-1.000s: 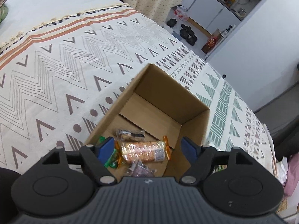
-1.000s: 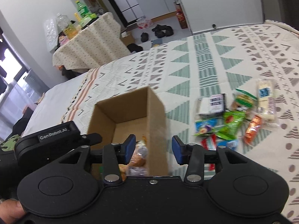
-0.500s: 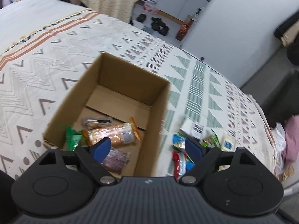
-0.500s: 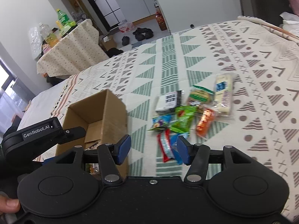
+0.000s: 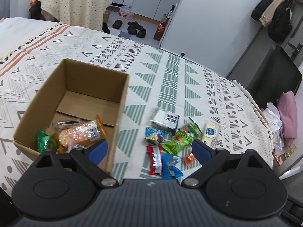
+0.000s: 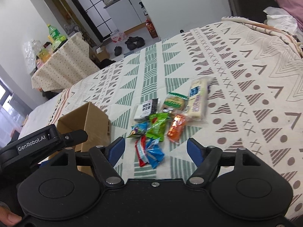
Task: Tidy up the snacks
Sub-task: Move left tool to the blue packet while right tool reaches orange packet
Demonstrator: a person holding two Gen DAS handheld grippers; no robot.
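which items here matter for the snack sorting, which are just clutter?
Job:
open brown cardboard box
clear-wrapped biscuit roll inside it
loose packets on the patterned bedspread: red, blue, green, orange, long pale

Clutter:
black shoes
dotted tablecloth
pink cloth

left gripper [image 5: 149,150] jaws spread wide, nothing between the blue pads [image 5: 98,148], angled downward. right gripper [image 6: 155,149] also wide open and empty, pitched down. left gripper body visible at right view's left edge.
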